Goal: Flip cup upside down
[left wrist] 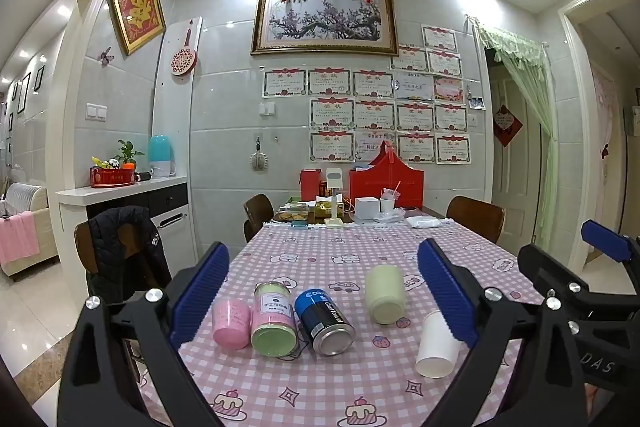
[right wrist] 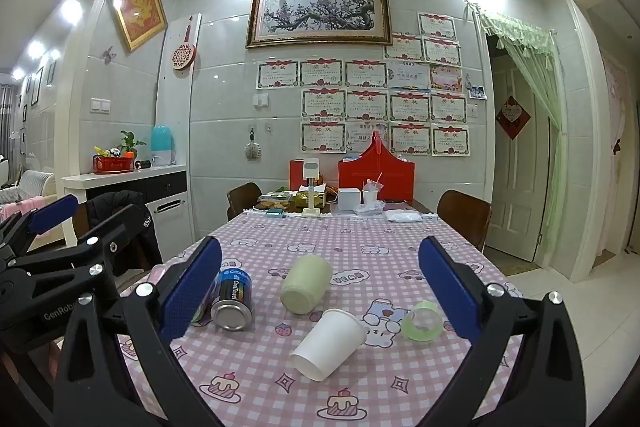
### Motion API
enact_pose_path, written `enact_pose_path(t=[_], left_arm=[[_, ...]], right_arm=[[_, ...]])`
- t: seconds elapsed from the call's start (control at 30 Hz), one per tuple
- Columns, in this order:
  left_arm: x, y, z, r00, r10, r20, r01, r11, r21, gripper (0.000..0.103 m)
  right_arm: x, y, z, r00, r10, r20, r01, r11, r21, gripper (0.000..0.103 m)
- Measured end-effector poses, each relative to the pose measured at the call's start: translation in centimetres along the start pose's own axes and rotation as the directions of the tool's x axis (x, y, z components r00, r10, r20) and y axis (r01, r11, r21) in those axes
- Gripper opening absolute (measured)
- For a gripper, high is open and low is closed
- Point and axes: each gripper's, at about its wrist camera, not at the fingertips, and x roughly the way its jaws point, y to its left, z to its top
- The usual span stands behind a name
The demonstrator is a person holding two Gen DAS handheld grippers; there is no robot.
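Several cups and cans lie on their sides on the pink checked tablecloth (left wrist: 320,387). A white paper cup (left wrist: 436,345) lies by my left gripper's right finger; it also shows in the right wrist view (right wrist: 328,343). A cream cup (left wrist: 385,293) (right wrist: 306,283), a pink cup (left wrist: 231,323), a pink-labelled jar with a green lid (left wrist: 274,319) and a dark can (left wrist: 323,321) (right wrist: 233,301) lie near it. A clear green cup (right wrist: 422,319) lies at the right. My left gripper (left wrist: 324,291) is open and empty above them. My right gripper (right wrist: 320,283) is open and empty.
The table's far end holds a red bag (left wrist: 386,183), boxes, food trays and a small lamp (left wrist: 334,201). Wooden chairs (left wrist: 476,219) stand around the table; one at the left carries a black jacket (left wrist: 128,251). A white counter (left wrist: 120,191) stands at the left.
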Motion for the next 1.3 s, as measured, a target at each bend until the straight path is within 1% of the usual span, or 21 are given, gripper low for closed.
enact_pose_path(t=[1.03,1.07,1.3], left_arm=[[-0.14,0.41,0.01,1.000,0.002,-0.002,-0.002,1.000,-0.001,0.094],[-0.14,0.46,0.05,1.000,0.002,-0.002,-0.002,1.000,-0.002,0.094],[0.00,0.66,0.43,1.000,0.004,-0.002,-0.004,1.000,-0.001,0.094]], right_arm=[[-0.03,0.19,0.21,1.000,-0.001,-0.002,0.001,1.000,-0.004,0.095],[0.04,0.23,-0.28,1.000,0.000,-0.002,0.000,1.000,-0.005,0.095],[0.09,0.10,0.13,1.000,0.001,-0.001,-0.001,1.000,-0.007,0.095]])
